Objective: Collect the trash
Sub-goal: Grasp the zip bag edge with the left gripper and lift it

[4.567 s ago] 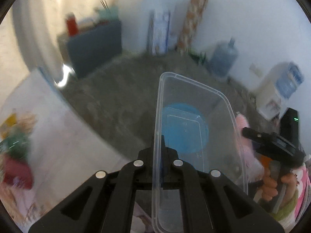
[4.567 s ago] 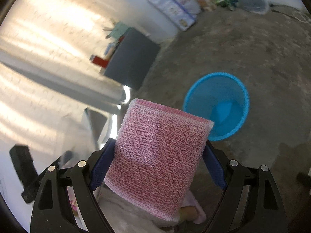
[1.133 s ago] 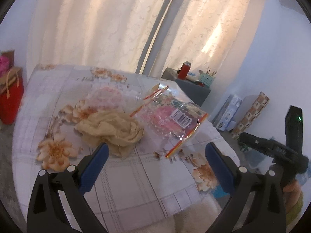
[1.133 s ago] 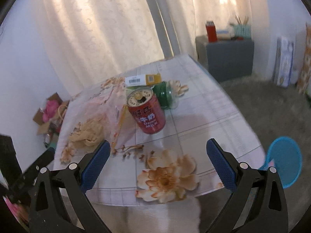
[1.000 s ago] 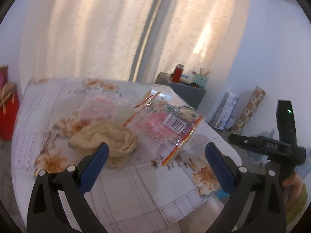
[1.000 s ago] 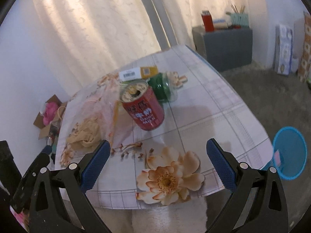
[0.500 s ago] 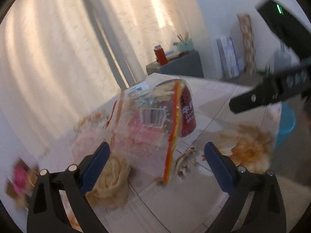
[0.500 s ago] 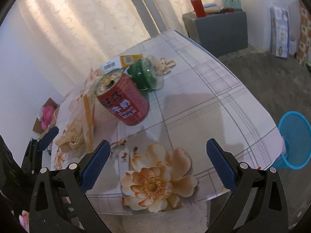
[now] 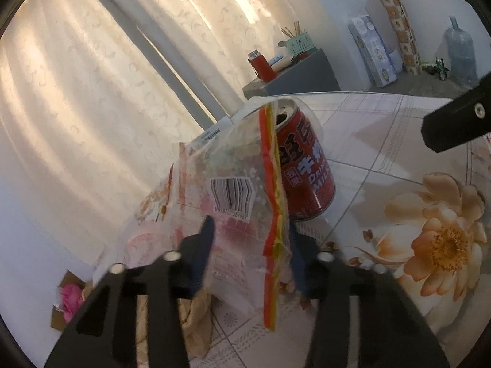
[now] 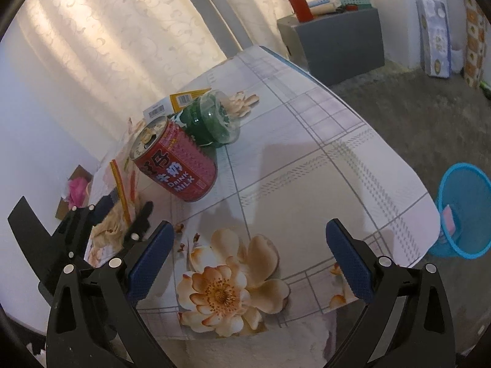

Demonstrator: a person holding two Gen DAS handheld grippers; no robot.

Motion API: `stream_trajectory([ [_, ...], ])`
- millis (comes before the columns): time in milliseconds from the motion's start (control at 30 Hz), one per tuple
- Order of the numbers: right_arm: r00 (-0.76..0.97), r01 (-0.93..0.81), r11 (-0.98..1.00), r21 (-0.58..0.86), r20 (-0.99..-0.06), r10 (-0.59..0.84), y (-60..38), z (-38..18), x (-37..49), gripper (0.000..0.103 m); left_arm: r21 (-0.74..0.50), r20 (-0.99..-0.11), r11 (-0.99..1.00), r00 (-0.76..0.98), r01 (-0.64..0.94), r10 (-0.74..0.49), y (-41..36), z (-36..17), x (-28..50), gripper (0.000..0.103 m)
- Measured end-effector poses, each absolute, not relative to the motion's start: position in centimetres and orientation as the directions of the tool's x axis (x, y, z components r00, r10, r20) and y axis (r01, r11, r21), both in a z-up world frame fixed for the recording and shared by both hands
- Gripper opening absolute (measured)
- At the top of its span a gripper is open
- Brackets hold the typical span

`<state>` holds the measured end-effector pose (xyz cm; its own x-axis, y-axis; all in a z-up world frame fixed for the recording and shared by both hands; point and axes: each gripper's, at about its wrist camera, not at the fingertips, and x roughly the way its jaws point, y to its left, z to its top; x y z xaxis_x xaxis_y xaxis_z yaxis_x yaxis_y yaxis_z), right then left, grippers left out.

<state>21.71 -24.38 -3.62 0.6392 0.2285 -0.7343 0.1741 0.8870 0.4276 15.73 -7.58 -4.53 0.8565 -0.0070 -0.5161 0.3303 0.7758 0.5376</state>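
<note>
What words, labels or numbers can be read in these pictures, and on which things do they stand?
"DRINK MILK": on the red can, under large Chinese characters.
Barcode digits on the clear plastic bag: too blurred to read.
Barcode label on the yellow packet: too small to read.

Warm backlight through curtains [image 9: 101,70] (fisheye-bent edges), foreground perhaps slightly blurred.

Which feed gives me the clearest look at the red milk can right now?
The right wrist view: the red milk can shows whole, opened top and label, standing on the table beside a green bottle. In the left wrist view the clear wrapper between the left gripper's fingers hides part of the can.
</note>
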Motion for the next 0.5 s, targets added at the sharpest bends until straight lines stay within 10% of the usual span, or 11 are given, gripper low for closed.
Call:
stream_trajectory([
  [500, 0.653, 0.191, 0.882, 0.432, -0.726, 0.214, -25.5, -3.1, 19.7, 0.095, 0.473, -0.4, 0.856, 0.916, 0.21, -0.004, -4.8, -0.2, 13.0, 0.004],
])
